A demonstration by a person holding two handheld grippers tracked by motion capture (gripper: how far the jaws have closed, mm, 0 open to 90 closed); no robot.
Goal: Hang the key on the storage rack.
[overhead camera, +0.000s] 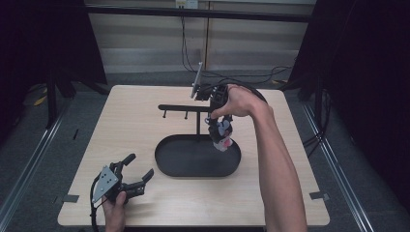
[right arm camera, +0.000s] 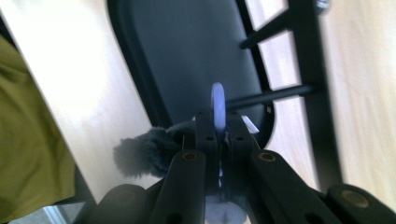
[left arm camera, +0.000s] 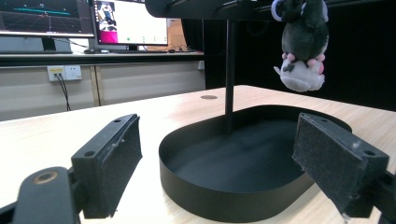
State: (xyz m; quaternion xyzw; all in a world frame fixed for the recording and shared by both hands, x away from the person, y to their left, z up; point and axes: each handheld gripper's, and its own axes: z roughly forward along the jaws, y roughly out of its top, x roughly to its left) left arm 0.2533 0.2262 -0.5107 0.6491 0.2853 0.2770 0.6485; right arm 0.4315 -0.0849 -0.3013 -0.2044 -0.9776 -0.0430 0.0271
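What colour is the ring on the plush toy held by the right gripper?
Pale lilac-blue ring, clearest in the right gripper view.

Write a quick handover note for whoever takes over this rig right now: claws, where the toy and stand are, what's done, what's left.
Right claw: shut on the plush toy at its pale ring, holding it above the tray beside the stand's crossbar.
Left claw: open, holding nothing, low over the table at the near left.
Done: toy gripped and lifted to the stand.
Left: probably hooking the ring on a crossbar peg, then releasing. Whether the ring is already on a peg is unclear.
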